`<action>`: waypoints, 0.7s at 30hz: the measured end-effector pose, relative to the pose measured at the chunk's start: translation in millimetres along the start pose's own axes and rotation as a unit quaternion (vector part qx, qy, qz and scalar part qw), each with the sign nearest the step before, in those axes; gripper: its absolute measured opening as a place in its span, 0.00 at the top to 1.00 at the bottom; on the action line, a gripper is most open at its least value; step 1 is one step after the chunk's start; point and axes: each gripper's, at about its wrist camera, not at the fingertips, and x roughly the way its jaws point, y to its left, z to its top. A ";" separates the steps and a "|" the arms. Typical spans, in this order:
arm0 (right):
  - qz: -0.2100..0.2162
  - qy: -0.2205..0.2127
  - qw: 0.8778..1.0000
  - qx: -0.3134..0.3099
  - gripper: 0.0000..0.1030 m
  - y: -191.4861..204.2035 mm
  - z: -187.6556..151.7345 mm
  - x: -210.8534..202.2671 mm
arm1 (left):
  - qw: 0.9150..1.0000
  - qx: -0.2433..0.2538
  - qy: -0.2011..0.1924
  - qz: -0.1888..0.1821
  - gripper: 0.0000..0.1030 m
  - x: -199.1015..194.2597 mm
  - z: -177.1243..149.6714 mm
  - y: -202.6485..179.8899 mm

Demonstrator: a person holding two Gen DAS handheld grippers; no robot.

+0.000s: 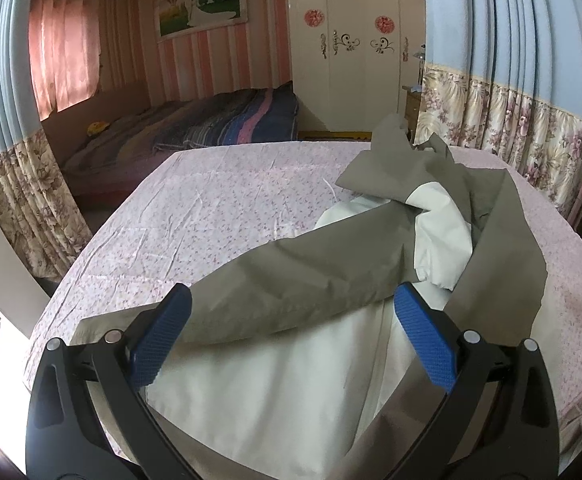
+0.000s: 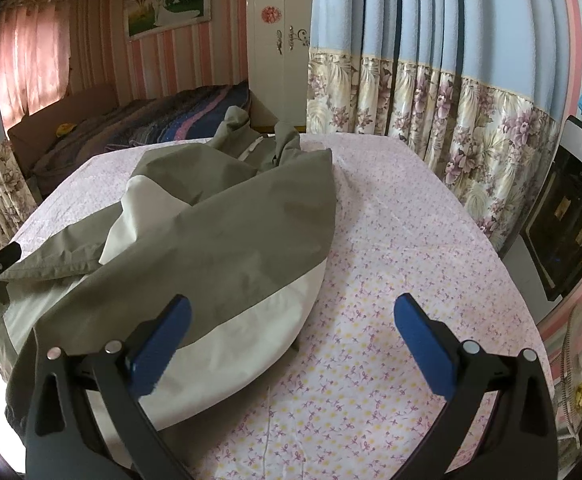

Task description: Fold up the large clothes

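A table (image 2: pixel 391 240) draped in a white cloth printed with small pink flowers carries the large olive-green and cream-white jacket (image 2: pixel 227 232), which lies in a loose, rumpled heap across the near-left part of the table. One olive sleeve (image 1: pixel 291 280) lies across the cream body and the hood end (image 2: pixel 251 136) is bunched at the far side, so folding looks barely begun: no neat fold shows, and the squaring-up is all left to do. The left gripper (image 1: pixel 291 312) hovers over the sleeve, fingers apart and empty; the right gripper (image 2: pixel 291 316) hangs beside the hem, fingers apart.
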 end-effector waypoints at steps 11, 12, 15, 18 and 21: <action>0.001 -0.007 1.000 -0.011 0.02 0.8 15.7 10.6 | 0.998 0.046 -0.025 -0.028 0.03 3.2 29.1 -36.4; -0.001 -0.008 1.000 -0.013 0.02 0.4 18.3 12.5 | 0.998 0.047 -0.026 -0.032 0.03 6.1 32.9 -40.1; -0.008 -0.009 1.000 -0.012 0.02 -4.7 25.8 20.7 | 0.997 0.061 -0.035 -0.039 0.03 15.9 44.0 -56.1; -0.013 -0.009 1.000 -0.006 0.02 -12.9 32.1 28.8 | 0.996 0.063 -0.023 -0.058 0.03 26.3 49.8 -68.8; -0.019 -0.010 1.000 0.002 0.02 -21.1 36.9 34.5 | 0.994 0.074 -0.023 -0.073 0.03 33.0 55.8 -86.2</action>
